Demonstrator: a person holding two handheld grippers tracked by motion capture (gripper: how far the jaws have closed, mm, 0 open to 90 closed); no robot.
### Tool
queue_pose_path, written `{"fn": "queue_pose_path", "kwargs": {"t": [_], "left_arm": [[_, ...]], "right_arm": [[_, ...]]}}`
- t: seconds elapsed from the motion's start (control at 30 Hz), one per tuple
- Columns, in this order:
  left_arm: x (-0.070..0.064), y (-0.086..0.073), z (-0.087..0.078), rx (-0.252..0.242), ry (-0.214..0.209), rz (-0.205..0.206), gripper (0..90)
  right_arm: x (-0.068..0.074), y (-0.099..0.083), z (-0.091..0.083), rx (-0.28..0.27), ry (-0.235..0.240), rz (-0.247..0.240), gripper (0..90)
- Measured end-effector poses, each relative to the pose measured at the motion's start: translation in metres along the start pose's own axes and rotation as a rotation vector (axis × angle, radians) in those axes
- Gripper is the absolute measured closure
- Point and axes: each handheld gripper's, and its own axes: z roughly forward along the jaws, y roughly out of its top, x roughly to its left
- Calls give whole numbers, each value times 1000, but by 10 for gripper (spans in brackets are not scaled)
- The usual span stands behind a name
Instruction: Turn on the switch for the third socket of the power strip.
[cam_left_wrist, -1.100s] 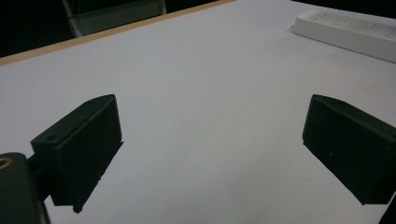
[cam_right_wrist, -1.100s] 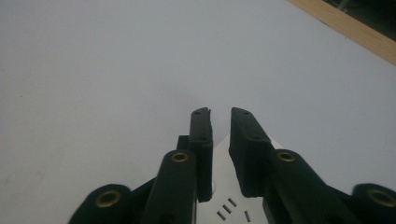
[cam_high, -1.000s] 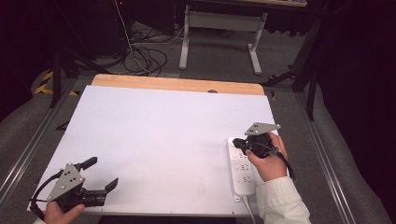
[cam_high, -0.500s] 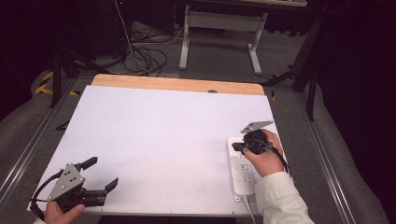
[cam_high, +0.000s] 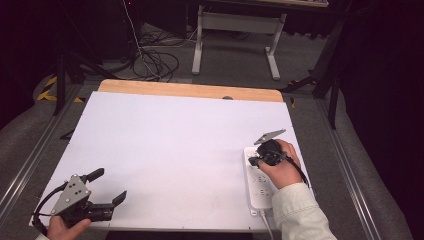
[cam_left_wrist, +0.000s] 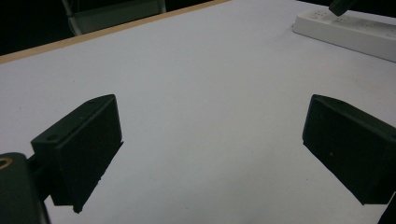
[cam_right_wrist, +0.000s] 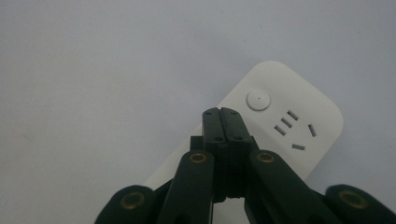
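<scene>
A white power strip (cam_high: 261, 189) lies along the table's right edge, its cord leaving toward the front. My right gripper (cam_high: 255, 161) is shut, tilted down over the strip's far end. In the right gripper view the closed tips (cam_right_wrist: 222, 115) hang just short of the strip's round button (cam_right_wrist: 258, 100), beside a socket on the power strip (cam_right_wrist: 299, 112). I cannot tell if they touch it. My left gripper (cam_high: 109, 186) rests open at the front left corner with nothing in it (cam_left_wrist: 212, 149). From there the power strip (cam_left_wrist: 345, 30) shows far off.
The white table top (cam_high: 175, 140) has a wooden strip (cam_high: 190, 91) along its far edge. Behind the table, cables (cam_high: 150, 60) lie on the floor near a desk frame (cam_high: 235, 30). Metal rails (cam_high: 35, 155) run along both sides.
My right gripper has tipped forward and down over the far end of the power strip. The left gripper has stayed where it was, open.
</scene>
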Motion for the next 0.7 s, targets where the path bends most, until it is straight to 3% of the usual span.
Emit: {"fn": "queue_pose_path", "kwargs": {"t": [0.4, 0.7], "left_arm": [[0, 0, 0, 3, 0, 2, 50], [-1, 0, 0, 2, -1, -5, 50]], "right_arm": [[2, 0, 6, 44, 2, -9, 900], [2, 0, 7, 48, 1, 2, 900]]}}
